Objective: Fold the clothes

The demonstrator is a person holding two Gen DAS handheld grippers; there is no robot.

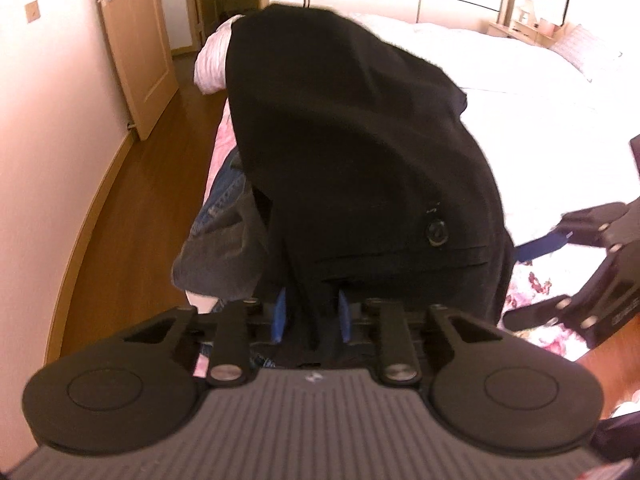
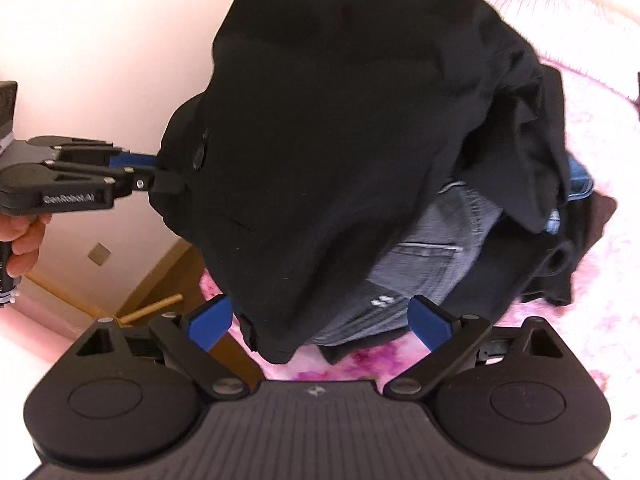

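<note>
Black trousers point(image 2: 340, 128) filling frame centre, edge pinched in left gripper point(image 2: 160, 172) at left, right gripper point(image 2: 320, 324) fingers apart, low centre, over jeans point(image 2: 420, 256).

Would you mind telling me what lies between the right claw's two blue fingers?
In the right wrist view, the black garment's hanging lower corner sits between the open right claw's fingers, untouched, with grey jeans behind.

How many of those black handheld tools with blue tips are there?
2. The left tool is clamped on the black garment at its near edge. The right tool is open, below the garment's hanging corner. None seems hidden.
</note>
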